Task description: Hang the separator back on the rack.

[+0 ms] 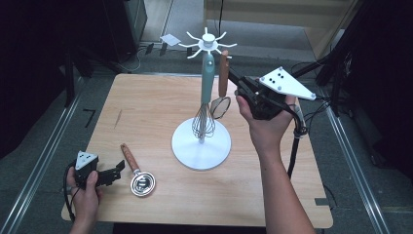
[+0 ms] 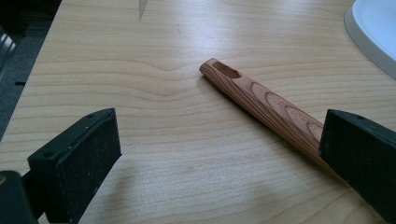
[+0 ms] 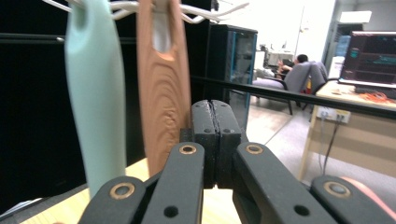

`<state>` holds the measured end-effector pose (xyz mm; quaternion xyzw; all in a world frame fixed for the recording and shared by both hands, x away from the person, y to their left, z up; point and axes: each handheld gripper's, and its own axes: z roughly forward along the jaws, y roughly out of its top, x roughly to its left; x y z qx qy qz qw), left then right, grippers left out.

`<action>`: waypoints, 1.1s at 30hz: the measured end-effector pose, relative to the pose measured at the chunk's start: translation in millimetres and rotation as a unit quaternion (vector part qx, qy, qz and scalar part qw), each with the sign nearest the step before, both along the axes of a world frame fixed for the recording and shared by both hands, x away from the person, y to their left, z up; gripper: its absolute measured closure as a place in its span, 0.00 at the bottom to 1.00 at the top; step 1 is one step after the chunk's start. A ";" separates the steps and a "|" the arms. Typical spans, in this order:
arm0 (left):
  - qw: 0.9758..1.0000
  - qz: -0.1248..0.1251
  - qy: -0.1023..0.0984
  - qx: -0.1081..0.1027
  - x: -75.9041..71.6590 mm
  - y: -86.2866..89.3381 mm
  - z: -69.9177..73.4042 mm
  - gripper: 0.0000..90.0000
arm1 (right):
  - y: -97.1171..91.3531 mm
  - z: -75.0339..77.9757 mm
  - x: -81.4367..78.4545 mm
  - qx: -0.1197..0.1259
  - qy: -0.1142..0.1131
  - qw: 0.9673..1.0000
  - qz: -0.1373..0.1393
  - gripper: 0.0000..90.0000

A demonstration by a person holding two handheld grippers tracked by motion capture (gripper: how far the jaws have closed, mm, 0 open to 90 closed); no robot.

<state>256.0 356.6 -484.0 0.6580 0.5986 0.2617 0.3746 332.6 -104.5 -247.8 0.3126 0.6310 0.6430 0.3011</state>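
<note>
A white utensil stand (image 1: 200, 146) rises in the middle of the wooden table (image 1: 146, 107). From its top hooks hang a teal-handled whisk (image 1: 207, 83) and a wooden-handled strainer (image 1: 223, 73). My right gripper (image 1: 232, 74) is raised just right of the strainer handle (image 3: 161, 93); its jaws are shut, with nothing between them (image 3: 215, 112). A metal ladle (image 1: 142, 184) with a wooden handle (image 2: 261, 100) lies flat at the front left. My left gripper (image 1: 117, 171) rests open beside it, and the handle runs past the right pad (image 2: 359, 158).
The stand's round base (image 2: 373, 28) lies to the right of the ladle. Metal rails run along the floor on both sides of the table. A white card (image 1: 169, 39) lies on the floor behind. A desk with a monitor (image 3: 369, 56) stands far off.
</note>
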 end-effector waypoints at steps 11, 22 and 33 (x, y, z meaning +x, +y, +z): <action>1.000 0.000 -0.001 0.001 0.0 -0.3 -0.1 0.00 | 2.9 1.9 -4.8 -0.004 -0.007 1.000 0.020 1.00; 1.000 0.000 -0.001 0.001 0.0 -0.4 -0.1 0.00 | 10.2 3.5 -11.6 -0.011 -0.014 0.999 0.032 1.00; 1.000 -0.001 -0.001 0.001 0.1 -0.4 -0.1 0.00 | 22.7 4.7 -19.4 -0.020 -0.021 0.999 0.038 1.00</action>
